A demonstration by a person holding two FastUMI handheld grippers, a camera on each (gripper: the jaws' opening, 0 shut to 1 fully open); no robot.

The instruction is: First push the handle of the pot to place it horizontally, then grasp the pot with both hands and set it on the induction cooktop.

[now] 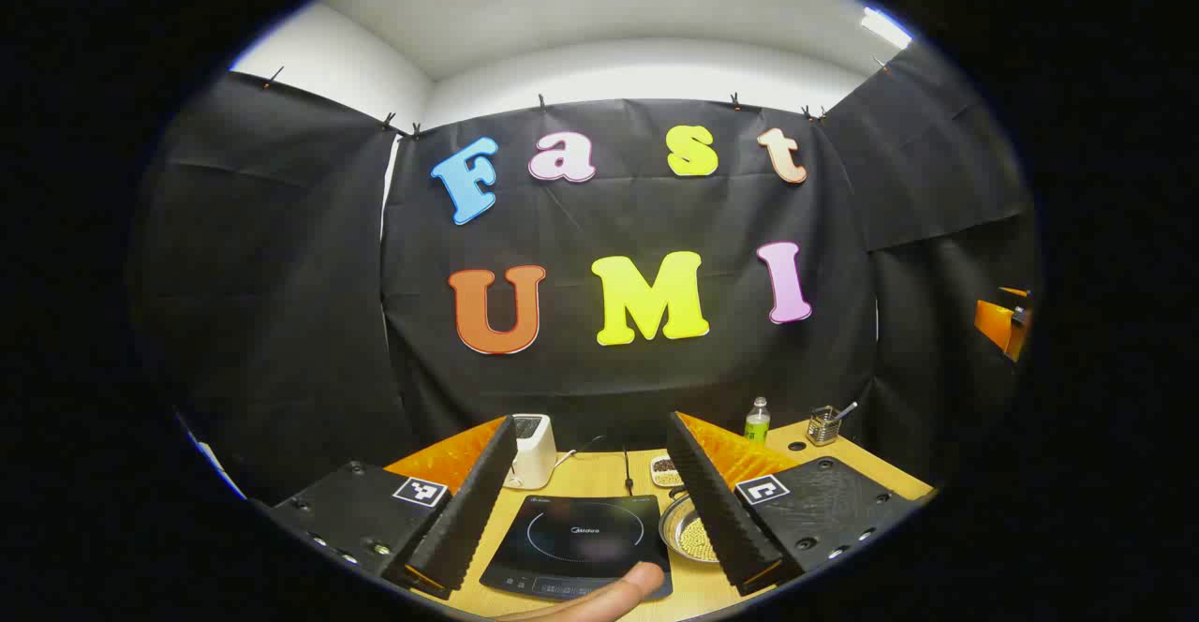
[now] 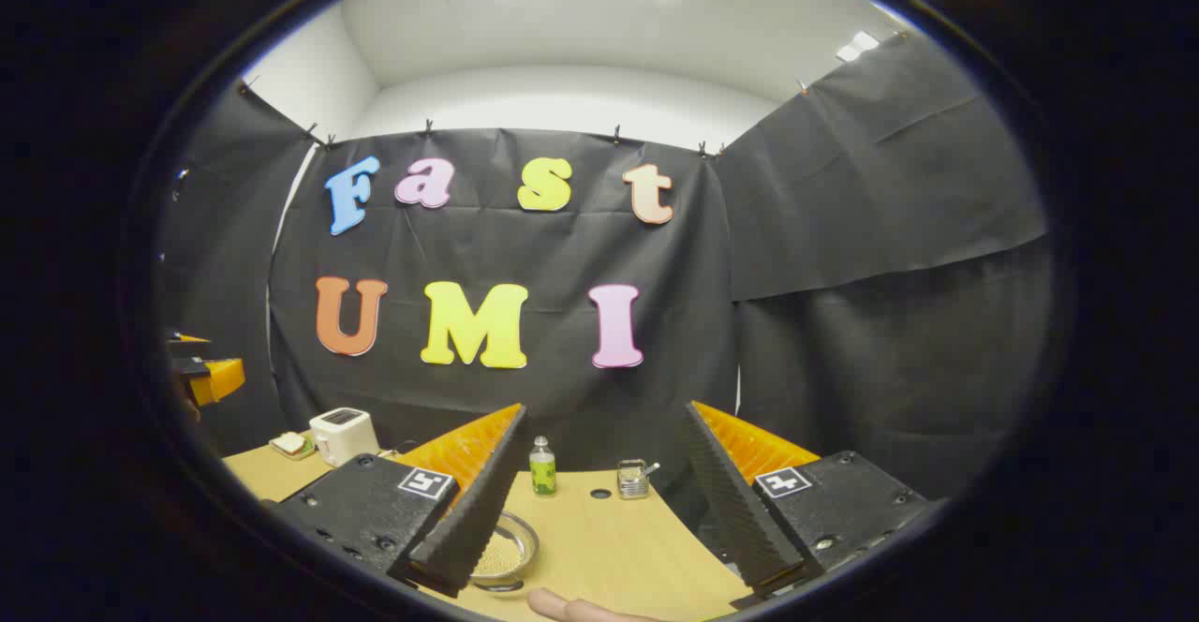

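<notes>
Where the left gripper view looks over the wooden table [image 1: 599, 477], the left tool [image 1: 590, 500] hangs above it with fingers wide apart and nothing between them. Item one: black induction cooktop [image 1: 581, 547], flat on the table, framed between those fingers, its glass top bare. Item two: a fingertip [image 1: 637, 580] at the cooktop's near edge, touching or just over it; which cannot be told. Item three: metal bowl of pale beads [image 1: 688, 533], just right of the cooktop, partly behind the right finger. Item four: white toaster [image 1: 532, 449] at the back, left of centre. Item five: green bottle [image 1: 757, 421] and a small wire holder [image 1: 824, 425], back right, near each other.

Right gripper view: the right tool [image 2: 599, 510] likewise stands open and empty above the table [image 2: 618, 538]. Bowl of beads [image 2: 510, 552] beside its left finger; bottle [image 2: 541, 467] and holder [image 2: 634, 479] beyond; toaster [image 2: 344, 435] far left, a small plate [image 2: 292, 444] beside it.
</notes>
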